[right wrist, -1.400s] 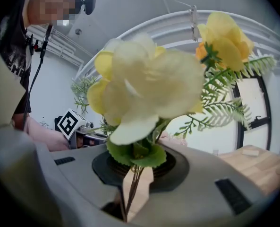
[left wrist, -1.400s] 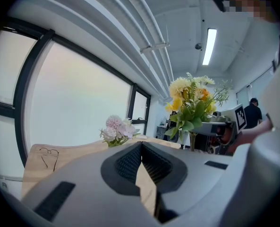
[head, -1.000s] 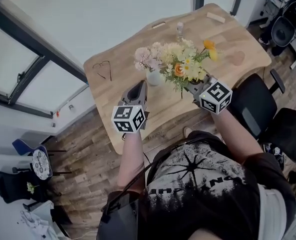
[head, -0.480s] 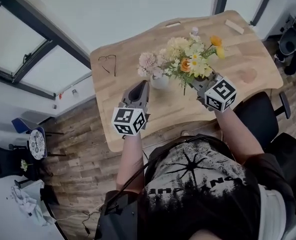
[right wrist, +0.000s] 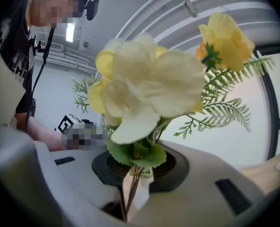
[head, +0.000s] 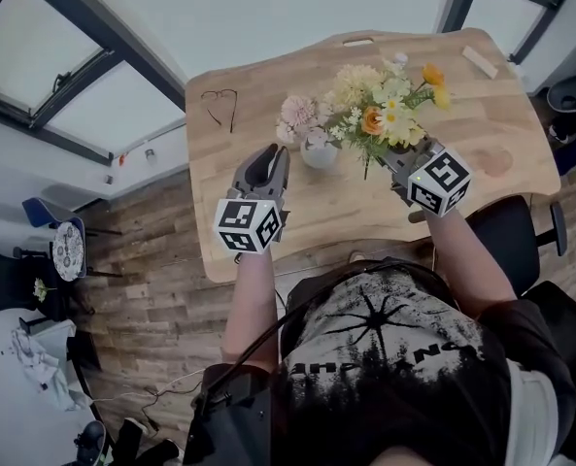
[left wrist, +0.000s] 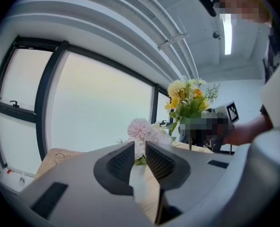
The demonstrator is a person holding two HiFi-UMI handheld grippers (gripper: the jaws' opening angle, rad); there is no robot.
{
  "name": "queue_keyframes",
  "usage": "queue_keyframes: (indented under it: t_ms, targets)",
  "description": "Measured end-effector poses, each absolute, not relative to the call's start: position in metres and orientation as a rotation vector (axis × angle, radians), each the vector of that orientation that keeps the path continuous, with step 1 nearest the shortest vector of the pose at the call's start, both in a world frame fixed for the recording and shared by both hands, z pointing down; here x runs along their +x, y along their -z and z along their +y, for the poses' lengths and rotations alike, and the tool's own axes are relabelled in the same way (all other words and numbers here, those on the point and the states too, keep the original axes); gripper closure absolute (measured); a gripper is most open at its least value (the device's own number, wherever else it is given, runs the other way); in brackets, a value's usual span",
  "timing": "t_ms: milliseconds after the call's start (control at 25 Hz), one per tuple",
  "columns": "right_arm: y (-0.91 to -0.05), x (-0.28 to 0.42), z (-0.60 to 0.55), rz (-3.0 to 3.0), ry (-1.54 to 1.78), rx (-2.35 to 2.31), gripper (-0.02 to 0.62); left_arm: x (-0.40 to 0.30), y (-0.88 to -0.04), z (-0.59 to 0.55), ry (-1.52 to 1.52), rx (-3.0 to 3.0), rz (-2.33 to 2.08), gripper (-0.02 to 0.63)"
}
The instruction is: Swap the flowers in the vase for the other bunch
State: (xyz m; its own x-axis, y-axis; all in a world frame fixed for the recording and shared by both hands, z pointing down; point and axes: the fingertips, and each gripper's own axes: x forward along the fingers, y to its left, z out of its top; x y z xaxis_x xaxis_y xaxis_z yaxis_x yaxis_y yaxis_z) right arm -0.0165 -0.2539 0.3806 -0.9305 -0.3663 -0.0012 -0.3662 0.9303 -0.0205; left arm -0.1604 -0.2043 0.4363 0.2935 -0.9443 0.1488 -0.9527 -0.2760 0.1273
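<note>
A small white vase (head: 319, 153) with pink flowers (head: 297, 113) stands on the wooden table (head: 462, 115). My right gripper (head: 392, 159) is shut on the stems (right wrist: 131, 189) of a yellow and orange bunch (head: 389, 105), held upright just right of the vase. In the right gripper view its pale yellow bloom (right wrist: 149, 86) fills the frame. My left gripper (head: 270, 155) points at the vase from the near left, a short way from it. Its jaws are opening, with a narrow gap and nothing between them. In the left gripper view (left wrist: 140, 151) the vase (left wrist: 139, 181) and pink flowers (left wrist: 140, 128) show through that gap.
Eyeglasses (head: 220, 100) lie at the table's far left corner. A small wooden block (head: 480, 61) lies at the far right. A black office chair (head: 513, 233) stands by the table's near right edge. Windows run along the left and far sides.
The yellow bunch in my right gripper has shifted right, away from the pink flowers it overlapped before. The head view has swung, so the table now sits more centred.
</note>
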Motion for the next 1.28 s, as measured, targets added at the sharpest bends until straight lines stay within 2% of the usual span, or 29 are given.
queue_keyframes:
  t_ms: [520,720,1280]
  targets:
    - [-0.385,-0.006,-0.286,3.086,0.072,-0.577,0.514,-0.164,-0.45,-0.248,0.009,2.269,-1.748,0.362]
    - [-0.388,-0.003,-0.291,3.095,0.081,-0.588,0.514,-0.162,-0.457,-0.259,0.002,2.269,-1.721,0.341]
    - [-0.398,0.001,-0.3,3.108,0.108,-0.619,0.514,-0.153,-0.457,-0.278,-0.071,2.324,-1.683,0.342]
